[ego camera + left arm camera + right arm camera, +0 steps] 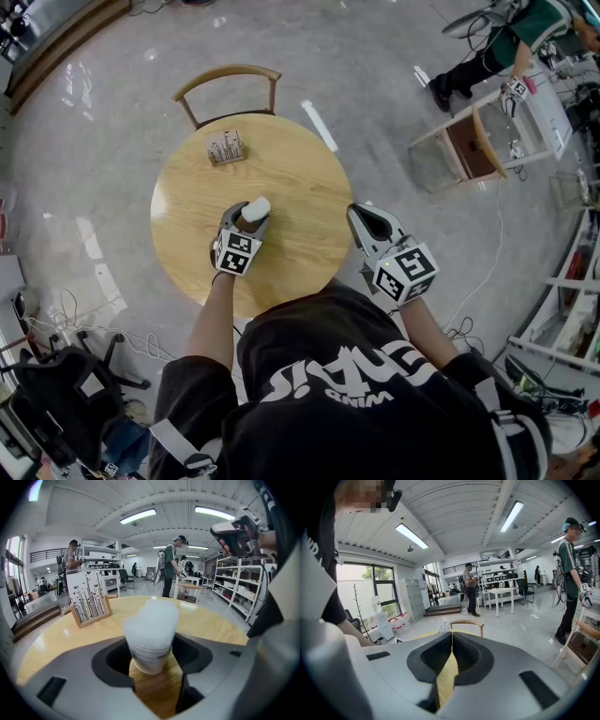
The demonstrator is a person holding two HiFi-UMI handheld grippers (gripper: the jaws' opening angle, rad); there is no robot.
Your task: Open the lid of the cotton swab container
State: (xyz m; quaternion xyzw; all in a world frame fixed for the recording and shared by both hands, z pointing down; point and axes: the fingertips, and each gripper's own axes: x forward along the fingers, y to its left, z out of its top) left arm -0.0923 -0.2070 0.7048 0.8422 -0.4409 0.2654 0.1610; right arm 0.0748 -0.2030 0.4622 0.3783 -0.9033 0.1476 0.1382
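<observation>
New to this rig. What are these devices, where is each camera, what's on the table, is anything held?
No robot arm here: a person holds a two-jaw gripper in each hand. The head view comes from a camera on the person's head, looking down. The other two views come from cameras riding on each gripper, looking along its jaws. On the round wooden table stand a cotton swab container and, farther off, a small card stand; a chair sits beyond. The left gripper is closing its jaws with the container between them, not yet pressing it. The right gripper is shut and empty, near the table's edge.
</observation>
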